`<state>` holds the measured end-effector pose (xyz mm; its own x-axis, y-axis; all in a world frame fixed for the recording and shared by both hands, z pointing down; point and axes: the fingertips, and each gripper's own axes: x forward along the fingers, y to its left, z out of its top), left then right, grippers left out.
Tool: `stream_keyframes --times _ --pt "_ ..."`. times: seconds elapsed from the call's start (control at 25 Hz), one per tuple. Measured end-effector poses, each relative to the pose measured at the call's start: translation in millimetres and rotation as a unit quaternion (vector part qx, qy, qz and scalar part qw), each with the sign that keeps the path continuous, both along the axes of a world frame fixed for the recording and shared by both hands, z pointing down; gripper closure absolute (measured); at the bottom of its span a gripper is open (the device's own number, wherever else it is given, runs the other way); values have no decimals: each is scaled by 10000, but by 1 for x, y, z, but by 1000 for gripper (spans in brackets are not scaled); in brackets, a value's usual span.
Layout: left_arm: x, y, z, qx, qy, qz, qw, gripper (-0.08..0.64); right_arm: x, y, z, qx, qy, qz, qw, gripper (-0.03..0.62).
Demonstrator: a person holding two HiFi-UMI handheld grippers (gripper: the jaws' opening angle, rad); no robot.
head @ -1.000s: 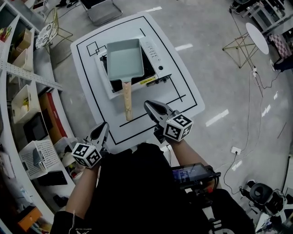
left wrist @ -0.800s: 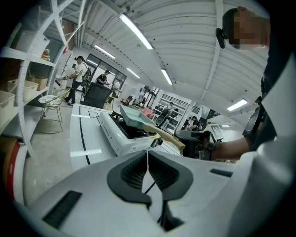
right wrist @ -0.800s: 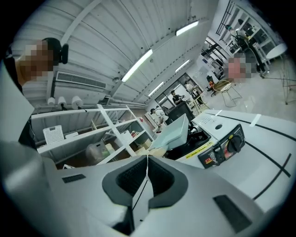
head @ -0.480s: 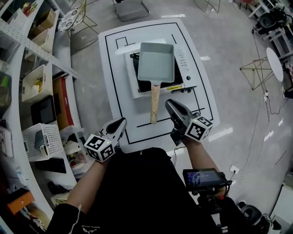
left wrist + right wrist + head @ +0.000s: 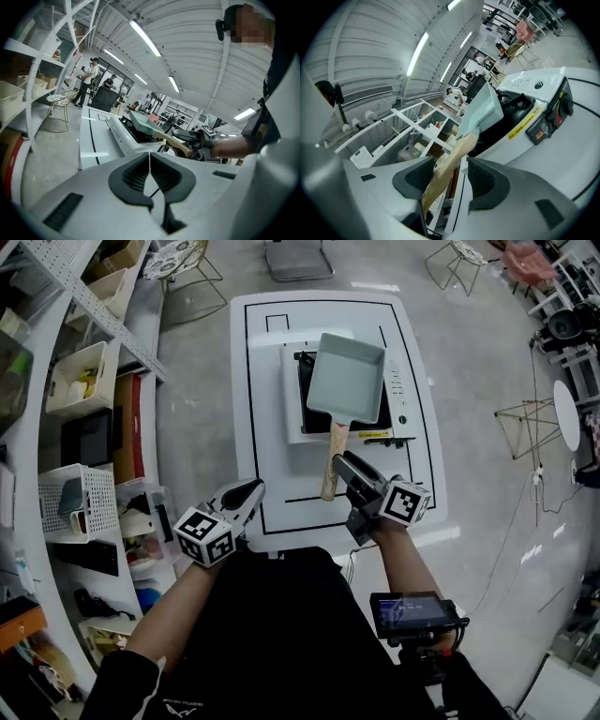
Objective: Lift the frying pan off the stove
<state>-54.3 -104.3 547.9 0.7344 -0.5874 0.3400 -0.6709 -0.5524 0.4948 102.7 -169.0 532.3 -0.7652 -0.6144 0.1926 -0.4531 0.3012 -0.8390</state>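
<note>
1. White table (image 5: 253, 381) with black outlines, set on a grey workshop floor with shelving on the left, carries the set-up.
2. Right gripper (image 5: 343, 465): jaws opening, with the wooden handle (image 5: 333, 448) between them. It lies against one pad and stands clear of the other, so nothing is clamped.
3. Handle: juts from the frying pan (image 5: 347, 378) toward the near table edge. Rigid and smooth, it is probably prone to twisting in a loose grip.
4. Frying pan: a pale rectangular tray resting on the stove (image 5: 400, 395), far of the gripper. It is likely stiff and front-heavy, so a hold high on the handle, close to the pan, should limit droop.
5. Left gripper (image 5: 249, 493): jaws closed together and empty, at the near left table edge.
</note>
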Motion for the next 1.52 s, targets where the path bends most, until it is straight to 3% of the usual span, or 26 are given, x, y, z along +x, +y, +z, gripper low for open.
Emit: stream_keyframes --times 0.64,0.96,1.08,1.32,1.44,1.52 --pt "-23 -9 10 -96 160 109 9998 546 -28 -22 17 -816 -558 -315 9946 351" --pt "-27 -14 6 -74 182 103 9998 546 -42 -29 13 -838 -979 -535 9902 357" --pt "-31 -14 7 -80 122 50 9999 546 -45 -31 7 -832 -1112 -529 9889 422" --pt "-30 -16 6 -82 104 40 9999 546 -46 -32 6 -725 -1064 -453 9906 424" --pt "-30 -14 8 -91 46 48 9999 546 -41 -29 14 -947 -1007 -317 9899 428" --pt "-28 -13 9 -92 41 69 9999 546 -42 -29 10 -793 -1042 -403 9906 431"
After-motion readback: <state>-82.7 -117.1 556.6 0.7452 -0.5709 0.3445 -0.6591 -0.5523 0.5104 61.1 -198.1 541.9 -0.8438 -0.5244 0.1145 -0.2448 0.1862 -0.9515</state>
